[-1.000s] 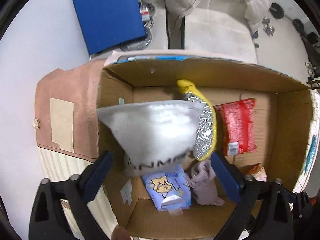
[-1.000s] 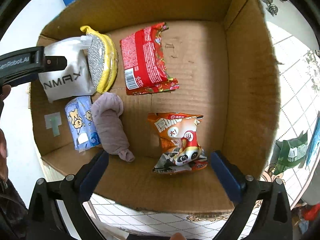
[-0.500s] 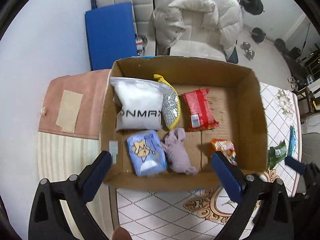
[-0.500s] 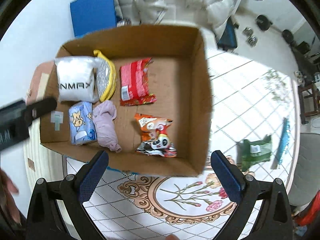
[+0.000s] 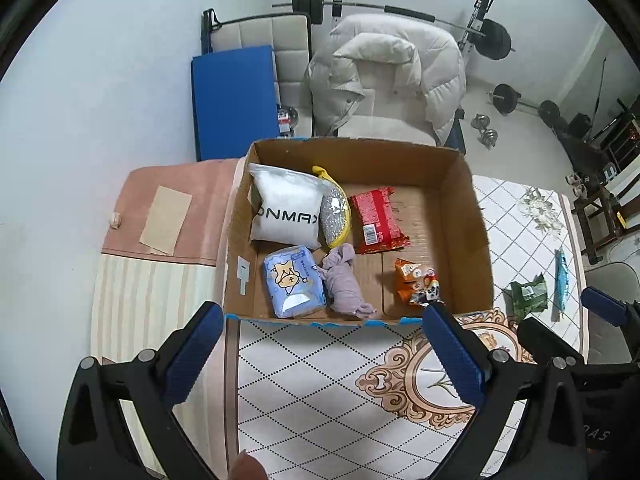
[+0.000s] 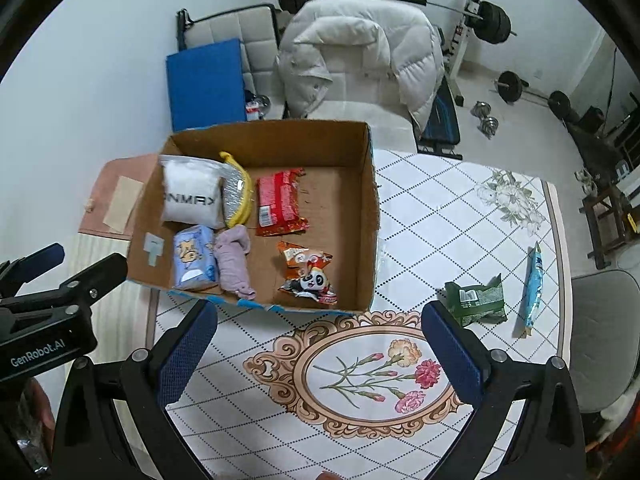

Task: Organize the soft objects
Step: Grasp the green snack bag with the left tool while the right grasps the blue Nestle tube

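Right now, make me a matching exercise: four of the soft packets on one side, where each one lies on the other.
Things:
1. white pouch
2. panda snack bag
3. green packet
4. blue tissue pack

Places:
A. on the tablecloth, outside the box
B. box's far left corner
C. box's near left corner
D. box's near side, right of the mauve cloth

Pairs: 1-B, 2-D, 3-A, 4-C

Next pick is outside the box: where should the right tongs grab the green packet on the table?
Take the green packet across its puffed middle, coming straight down from above. It lies flat on the tablecloth, clear of the blue packet.
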The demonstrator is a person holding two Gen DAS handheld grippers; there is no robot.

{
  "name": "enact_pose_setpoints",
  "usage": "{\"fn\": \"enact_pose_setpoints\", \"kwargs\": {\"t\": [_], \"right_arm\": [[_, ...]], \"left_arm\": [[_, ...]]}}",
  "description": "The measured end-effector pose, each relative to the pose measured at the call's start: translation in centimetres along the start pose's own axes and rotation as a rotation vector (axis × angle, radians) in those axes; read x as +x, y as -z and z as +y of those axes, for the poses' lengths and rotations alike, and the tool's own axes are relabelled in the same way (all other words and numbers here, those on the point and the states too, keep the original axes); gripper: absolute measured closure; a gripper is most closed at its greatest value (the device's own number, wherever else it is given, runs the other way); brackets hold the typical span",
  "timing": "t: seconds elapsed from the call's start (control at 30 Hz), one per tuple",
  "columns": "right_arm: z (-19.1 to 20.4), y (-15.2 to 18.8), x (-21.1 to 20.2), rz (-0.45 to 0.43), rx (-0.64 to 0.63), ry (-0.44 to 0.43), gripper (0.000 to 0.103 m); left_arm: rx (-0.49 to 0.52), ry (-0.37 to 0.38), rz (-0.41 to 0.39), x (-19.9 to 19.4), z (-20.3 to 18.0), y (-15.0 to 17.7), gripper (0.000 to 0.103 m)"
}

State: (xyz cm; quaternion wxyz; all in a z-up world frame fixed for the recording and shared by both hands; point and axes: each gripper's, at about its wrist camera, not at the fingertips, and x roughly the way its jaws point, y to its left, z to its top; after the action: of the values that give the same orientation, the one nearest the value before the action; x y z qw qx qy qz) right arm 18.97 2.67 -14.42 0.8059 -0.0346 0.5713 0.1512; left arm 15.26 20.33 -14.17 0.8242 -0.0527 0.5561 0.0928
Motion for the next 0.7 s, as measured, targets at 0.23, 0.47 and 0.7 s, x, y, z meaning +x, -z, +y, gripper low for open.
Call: {"fn": "enact_pose_setpoints", "kwargs": {"t": [0.23,0.47,0.7], "right_arm": [[-0.7,0.6,-1.9,-0.019,0.017,-0.057,0.0],[-6.9,1.8,-1.7,0.026,0.122,-0.092,0.0],[-21.9,3.6,0.9,0.117,0.331,0.028,0.0]], "left_arm": [[-0.007,-0.015,-0.027,-1.9,-0.8,0.5,0.001],[0.064,-0.028,-0.01,-0.6,-6.9,0.1,0.001],[0.491,-0.034,-0.037,5.0,-22.7,-0.7,0.001]]}}
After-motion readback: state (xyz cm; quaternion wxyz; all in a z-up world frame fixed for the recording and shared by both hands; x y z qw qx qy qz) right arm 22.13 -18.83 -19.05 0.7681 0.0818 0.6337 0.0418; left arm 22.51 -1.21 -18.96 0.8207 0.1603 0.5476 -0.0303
